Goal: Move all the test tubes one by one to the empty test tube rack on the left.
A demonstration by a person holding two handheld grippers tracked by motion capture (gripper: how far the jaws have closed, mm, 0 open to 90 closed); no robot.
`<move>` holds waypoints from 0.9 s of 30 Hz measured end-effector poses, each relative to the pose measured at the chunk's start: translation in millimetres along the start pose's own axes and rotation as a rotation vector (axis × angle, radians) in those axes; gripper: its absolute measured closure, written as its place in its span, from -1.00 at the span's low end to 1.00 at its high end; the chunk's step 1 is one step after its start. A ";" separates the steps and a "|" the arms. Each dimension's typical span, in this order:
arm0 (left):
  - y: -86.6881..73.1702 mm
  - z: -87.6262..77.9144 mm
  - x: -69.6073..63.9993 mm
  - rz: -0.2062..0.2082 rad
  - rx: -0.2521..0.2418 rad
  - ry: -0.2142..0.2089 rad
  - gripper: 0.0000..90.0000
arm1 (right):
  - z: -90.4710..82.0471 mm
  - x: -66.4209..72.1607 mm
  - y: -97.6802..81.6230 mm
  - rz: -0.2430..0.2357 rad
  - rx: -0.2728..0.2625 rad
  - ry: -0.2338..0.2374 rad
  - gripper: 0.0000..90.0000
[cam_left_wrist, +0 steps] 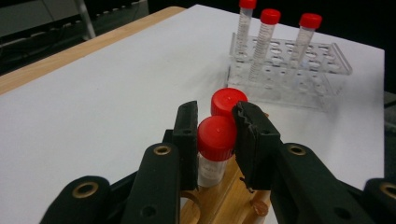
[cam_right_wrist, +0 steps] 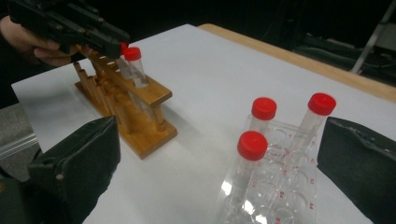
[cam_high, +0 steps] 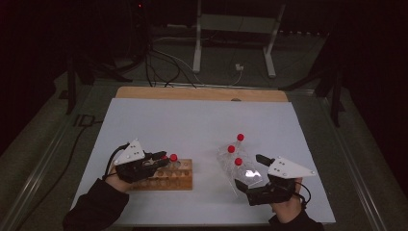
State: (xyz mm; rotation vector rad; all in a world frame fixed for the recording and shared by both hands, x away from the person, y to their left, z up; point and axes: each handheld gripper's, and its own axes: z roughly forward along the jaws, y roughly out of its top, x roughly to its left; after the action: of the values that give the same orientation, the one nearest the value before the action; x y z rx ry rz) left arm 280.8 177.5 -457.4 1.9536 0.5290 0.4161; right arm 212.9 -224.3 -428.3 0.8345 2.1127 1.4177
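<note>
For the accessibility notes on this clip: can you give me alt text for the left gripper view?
The left gripper has its two black jaws closed on a red-capped tube standing in a wooden rack, with a second red cap just behind. Farther off on the white table, a clear plastic rack holds three more red-capped tubes.

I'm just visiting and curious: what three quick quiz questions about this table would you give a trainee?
1. How many red-capped tubes stand in the clear plastic rack?
2. True or false: the left gripper is shut on a red-capped tube in the wooden rack.
3. Which rack sits between the wide-apart jaws of the right gripper: A wooden, B clear plastic?

Key: 1. Three. 2. True. 3. B.
</note>
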 end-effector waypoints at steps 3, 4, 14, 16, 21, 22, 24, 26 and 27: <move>-0.6 -1.7 1.1 -0.017 -0.008 -0.018 0.57 | -0.8 -0.2 0.7 -0.008 -0.006 0.000 -1.00; -0.3 -2.7 1.2 -0.020 -0.009 -0.018 0.54 | -1.0 -0.5 0.9 -0.010 -0.007 0.006 -1.00; 8.5 -23.3 -9.4 -0.029 -0.055 -0.034 -0.67 | -0.5 -7.5 1.2 -0.012 -0.011 0.018 -1.00; 8.9 -25.9 -14.1 -0.028 -0.056 -0.032 -0.81 | 0.7 -10.7 0.7 0.011 0.006 0.026 -1.00; 5.5 -30.3 -25.0 -0.014 -0.062 -0.043 -0.95 | 5.1 -15.7 -3.6 0.037 0.033 0.002 -1.00; 4.8 -31.3 -27.1 -0.008 -0.059 -0.042 -0.95 | 6.2 -16.1 -4.3 0.039 0.043 -0.009 -1.00; 3.1 -33.2 -30.3 -0.006 -0.063 -0.045 -0.95 | 8.1 -18.1 -5.4 0.055 0.053 -0.018 -1.00; 0.8 -34.1 -32.4 -0.004 -0.061 -0.045 -0.95 | 11.6 -20.0 -7.3 0.066 0.081 -0.020 -1.00; -0.5 -34.4 -33.1 -0.003 -0.057 -0.044 -0.95 | 13.5 -20.2 -8.8 0.063 0.090 -0.030 -1.00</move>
State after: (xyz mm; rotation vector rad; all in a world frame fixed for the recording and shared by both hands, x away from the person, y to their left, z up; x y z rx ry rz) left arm 235.4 186.0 -445.4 1.9030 0.4870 0.3818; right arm 234.3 -232.2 -440.5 0.9583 2.1582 1.3413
